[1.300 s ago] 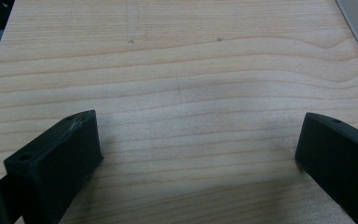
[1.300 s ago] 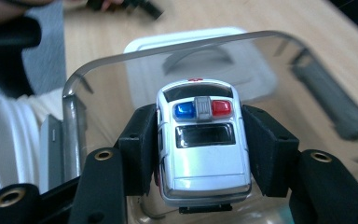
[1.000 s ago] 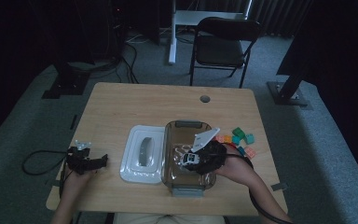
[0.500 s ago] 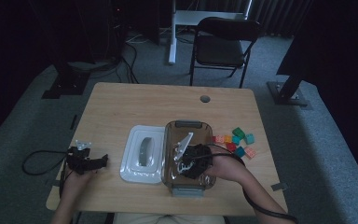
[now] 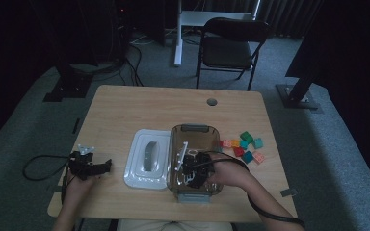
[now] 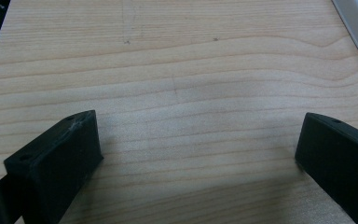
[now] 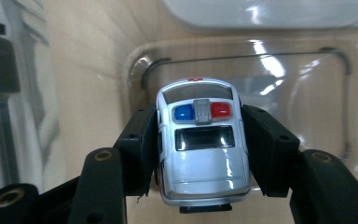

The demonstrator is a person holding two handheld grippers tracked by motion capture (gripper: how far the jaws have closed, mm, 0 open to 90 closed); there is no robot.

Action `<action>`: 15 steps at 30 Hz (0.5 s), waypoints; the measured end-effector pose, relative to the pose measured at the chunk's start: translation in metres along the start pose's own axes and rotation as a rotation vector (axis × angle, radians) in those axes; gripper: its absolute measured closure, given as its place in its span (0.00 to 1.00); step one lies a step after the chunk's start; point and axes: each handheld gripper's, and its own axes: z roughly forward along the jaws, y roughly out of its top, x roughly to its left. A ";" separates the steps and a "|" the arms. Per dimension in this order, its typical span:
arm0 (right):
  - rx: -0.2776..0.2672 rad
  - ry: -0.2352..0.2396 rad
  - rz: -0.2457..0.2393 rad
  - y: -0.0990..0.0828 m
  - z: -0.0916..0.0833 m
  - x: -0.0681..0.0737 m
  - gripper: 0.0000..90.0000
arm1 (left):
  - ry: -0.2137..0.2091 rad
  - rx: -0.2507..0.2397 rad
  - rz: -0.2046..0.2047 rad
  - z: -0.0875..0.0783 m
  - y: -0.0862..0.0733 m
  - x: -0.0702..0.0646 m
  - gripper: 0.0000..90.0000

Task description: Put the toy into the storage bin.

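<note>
We are holding a white toy police car point(image 7: 203, 140) in our right gripper point(image 7: 200, 149), its 2 black jaws pressing against the car's 2 flanks and standing only as far apart as the car is wide. In the right gripper view the car is showing us its roof, with a blue and a red light on either side of a grey bar, and it is hanging inside the clear brown-tinted box point(image 7: 242, 51), whose rounded walls are rising around it; whether its wheels are touching the box floor we cannot tell. In the high view that gripper point(image 5: 192, 168) is sitting over the box point(image 5: 195, 130) near the middle of the wooden table point(image 5: 173, 103), with our right hand behind it and a cable trailing back along the forearm. Just beside the box on its left the white lid point(image 5: 147, 156) is lying flat on the table, touching or nearly touching the box wall. To the right of the box a small cluster of coloured bricks point(image 5: 244, 147) is lying loose. Our left gripper point(image 5: 89, 166) is resting near the table's left edge, well apart from the box, and in the left gripper view its jaws are standing wide open with nothing but bare wood point(image 6: 182, 84) between them.
</note>
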 end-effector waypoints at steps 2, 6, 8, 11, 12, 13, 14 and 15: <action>0.051 -0.010 -0.005 0.003 0.005 0.000 0.53 | -0.002 0.000 0.003 0.000 0.000 0.000 0.01; 0.091 -0.007 -0.014 0.007 0.011 0.001 0.52 | -0.004 0.001 0.006 0.000 0.000 0.000 0.01; 0.107 -0.002 -0.012 0.008 0.013 0.001 0.52 | -0.004 0.001 0.007 0.000 0.000 0.000 0.01; 0.128 0.011 -0.016 0.009 0.015 0.001 0.52 | -0.005 0.001 0.008 0.000 0.000 0.000 0.01; 0.130 0.019 -0.017 0.009 0.015 0.001 0.52 | -0.005 0.001 0.008 0.000 0.000 0.000 0.01; 0.133 0.026 -0.018 0.009 0.015 0.001 0.52 | -0.006 0.000 0.007 0.000 0.000 0.000 0.01; 0.133 0.030 -0.018 0.010 0.015 0.001 0.52 | -0.006 0.000 0.008 0.000 0.000 0.000 0.01; 0.131 0.033 -0.016 0.010 0.015 0.001 0.52 | -0.006 0.000 0.008 0.000 0.000 0.000 0.01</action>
